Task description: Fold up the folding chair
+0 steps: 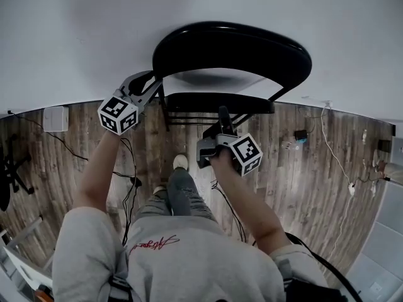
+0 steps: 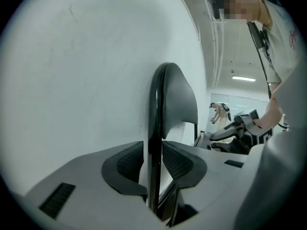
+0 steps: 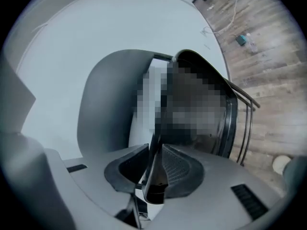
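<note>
A black folding chair [image 1: 233, 49] stands against a white wall, its seat [image 1: 217, 102] below the curved backrest. My left gripper [image 1: 153, 83] is at the chair's left side. In the left gripper view the black frame tube [image 2: 154, 109] runs upright between its jaws, and my left gripper [image 2: 154, 159] is open, a thin gap showing beside the tube. My right gripper [image 1: 221, 115] is at the seat's front edge. In the right gripper view my right gripper [image 3: 154, 164] is shut on that thin dark edge [image 3: 155, 178].
The floor is wood planks [image 1: 296, 187] with cables [image 1: 129, 181] trailing across it, a white box [image 1: 55, 118] at the left and small items [image 1: 301, 135] at the right. The person's shoe [image 1: 181, 162] is just in front of the chair. The wall [image 1: 75, 36] is right behind it.
</note>
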Action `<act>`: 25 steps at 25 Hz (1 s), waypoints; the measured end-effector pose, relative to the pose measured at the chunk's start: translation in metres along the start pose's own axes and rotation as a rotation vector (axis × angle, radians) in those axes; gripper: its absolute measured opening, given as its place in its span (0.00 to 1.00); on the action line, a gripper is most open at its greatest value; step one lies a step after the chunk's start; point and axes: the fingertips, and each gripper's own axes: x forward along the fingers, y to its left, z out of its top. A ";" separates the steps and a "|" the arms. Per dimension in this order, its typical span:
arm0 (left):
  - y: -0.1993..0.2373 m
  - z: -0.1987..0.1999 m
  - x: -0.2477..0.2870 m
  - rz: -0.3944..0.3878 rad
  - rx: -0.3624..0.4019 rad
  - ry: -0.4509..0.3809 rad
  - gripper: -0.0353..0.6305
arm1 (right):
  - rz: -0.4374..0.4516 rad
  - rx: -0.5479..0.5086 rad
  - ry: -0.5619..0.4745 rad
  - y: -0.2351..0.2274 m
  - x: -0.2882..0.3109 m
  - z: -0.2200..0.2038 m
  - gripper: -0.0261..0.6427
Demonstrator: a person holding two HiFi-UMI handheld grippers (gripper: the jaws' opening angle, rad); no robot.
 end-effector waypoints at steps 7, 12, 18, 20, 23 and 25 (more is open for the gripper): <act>-0.053 0.032 -0.075 0.185 -0.040 -0.226 0.19 | 0.457 -0.685 -0.080 0.084 -0.081 -0.011 0.12; -0.120 0.079 -0.126 0.168 -0.076 -0.358 0.12 | 0.639 -1.101 -0.178 0.160 -0.146 -0.040 0.12; -0.187 0.110 -0.177 0.064 -0.030 -0.408 0.09 | 0.714 -1.284 -0.263 0.212 -0.227 -0.069 0.09; -0.206 0.109 -0.195 0.040 -0.001 -0.393 0.08 | 0.692 -1.303 -0.256 0.209 -0.248 -0.082 0.08; -0.232 0.100 -0.224 0.009 0.043 -0.362 0.08 | 0.645 -1.349 -0.230 0.195 -0.278 -0.106 0.08; -0.246 0.089 -0.246 -0.007 0.055 -0.338 0.08 | 0.629 -1.339 -0.225 0.186 -0.297 -0.120 0.08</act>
